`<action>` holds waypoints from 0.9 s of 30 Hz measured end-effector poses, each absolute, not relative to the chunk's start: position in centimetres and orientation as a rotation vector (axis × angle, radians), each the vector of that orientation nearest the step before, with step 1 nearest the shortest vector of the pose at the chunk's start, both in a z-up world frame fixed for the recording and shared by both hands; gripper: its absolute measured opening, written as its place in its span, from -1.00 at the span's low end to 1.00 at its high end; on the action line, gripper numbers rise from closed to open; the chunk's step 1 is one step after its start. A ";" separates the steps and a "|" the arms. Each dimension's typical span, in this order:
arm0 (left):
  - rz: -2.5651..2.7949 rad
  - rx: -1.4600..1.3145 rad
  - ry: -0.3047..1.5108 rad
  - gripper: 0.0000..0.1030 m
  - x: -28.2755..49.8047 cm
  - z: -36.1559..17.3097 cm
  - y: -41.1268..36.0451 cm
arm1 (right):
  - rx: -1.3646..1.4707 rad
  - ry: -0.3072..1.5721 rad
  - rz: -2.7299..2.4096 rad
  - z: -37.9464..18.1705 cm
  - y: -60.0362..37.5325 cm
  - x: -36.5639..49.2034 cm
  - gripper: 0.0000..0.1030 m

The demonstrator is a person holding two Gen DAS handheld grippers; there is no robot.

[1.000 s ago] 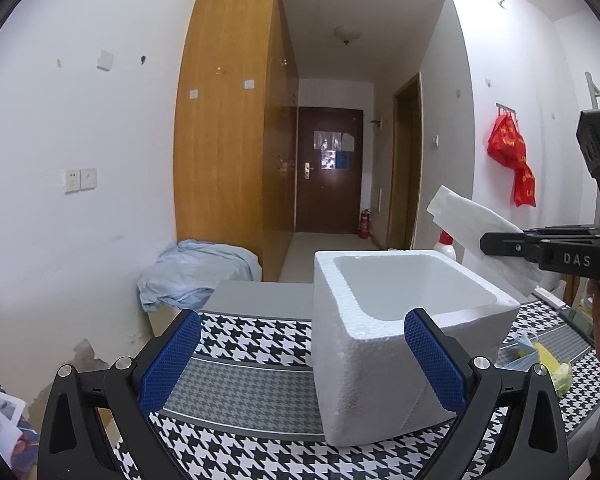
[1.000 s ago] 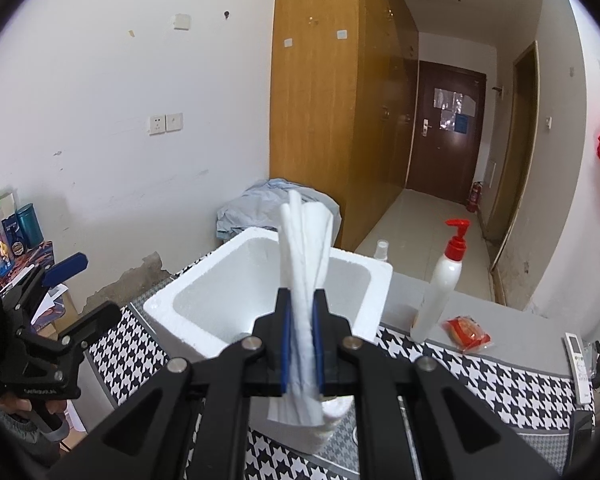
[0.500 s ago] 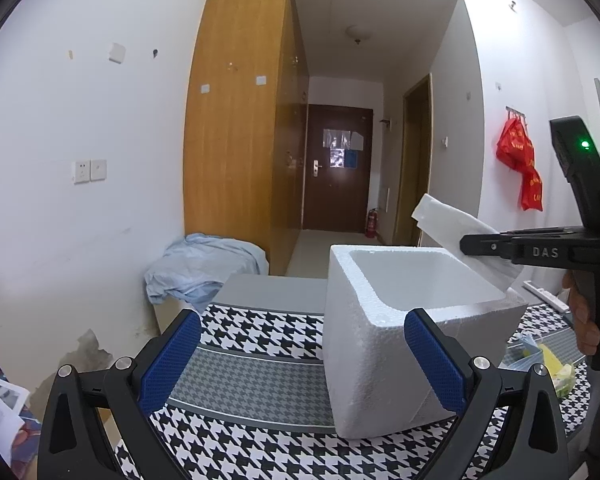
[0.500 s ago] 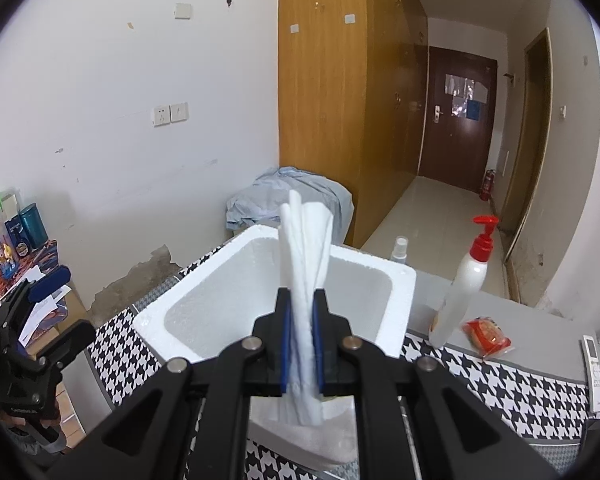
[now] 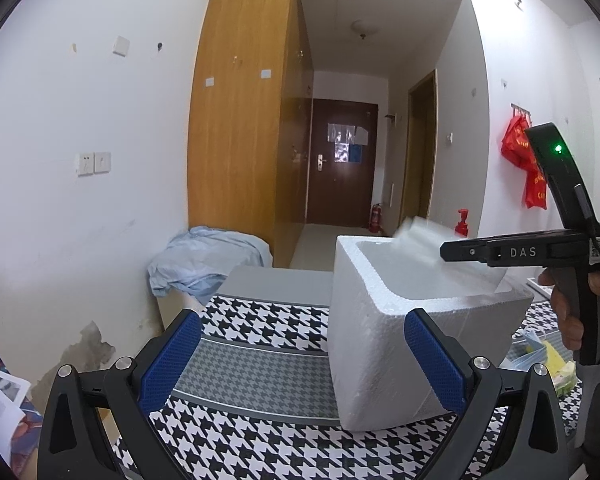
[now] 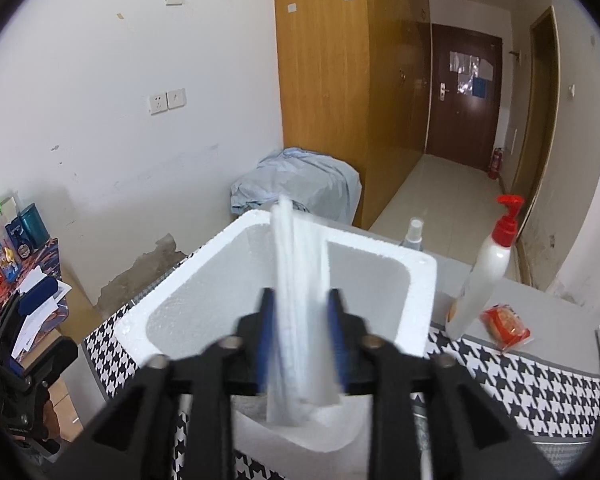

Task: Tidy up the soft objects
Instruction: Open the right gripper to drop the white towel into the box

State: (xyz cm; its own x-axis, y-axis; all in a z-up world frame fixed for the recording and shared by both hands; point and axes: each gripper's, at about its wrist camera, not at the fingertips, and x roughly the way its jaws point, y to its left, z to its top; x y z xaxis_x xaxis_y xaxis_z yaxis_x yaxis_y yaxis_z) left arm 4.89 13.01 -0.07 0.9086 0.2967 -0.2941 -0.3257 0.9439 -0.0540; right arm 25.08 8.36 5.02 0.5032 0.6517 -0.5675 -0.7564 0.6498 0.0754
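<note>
Foam box (image 5: 384, 344) — on houndstooth tablecloth (image 5: 260, 432)

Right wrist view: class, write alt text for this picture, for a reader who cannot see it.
The right gripper, its jaws just opening, is letting go of a folded white soft sheet that stands between them over an open white foam box on a houndstooth tablecloth. To the right stand a white pump bottle with a red top and a small red packet.
</note>
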 end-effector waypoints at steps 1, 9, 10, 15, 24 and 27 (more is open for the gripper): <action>0.322 -0.103 0.285 0.98 4.8 0.0 13.0 | -0.189 0.605 0.861 4.9 8.4 25.2 -0.15; 0.325 -0.115 0.293 0.98 4.8 -0.2 13.0 | -0.177 0.583 0.871 5.6 7.8 24.4 0.80; 0.327 -0.114 0.294 0.98 4.9 -0.2 13.0 | -0.175 0.574 0.871 5.8 7.6 24.2 0.84; 0.338 -0.108 0.301 0.98 5.4 0.0 12.9 | -0.159 0.553 0.870 6.4 6.7 23.6 0.86; 0.326 -0.120 0.311 0.98 5.4 0.4 12.4 | -0.155 0.516 0.885 7.3 5.2 22.1 0.88; 0.309 -0.154 0.317 0.98 5.4 0.6 12.5 | -0.146 0.487 0.888 7.9 4.2 21.3 0.88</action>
State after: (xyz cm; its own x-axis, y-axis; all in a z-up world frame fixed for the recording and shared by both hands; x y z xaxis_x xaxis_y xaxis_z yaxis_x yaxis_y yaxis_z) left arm 5.43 12.54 0.61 0.9040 0.2736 -0.3285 -0.3214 0.9416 -0.1005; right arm 21.33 4.24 7.88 0.5304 0.7086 -0.4654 -0.7736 0.6291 0.0761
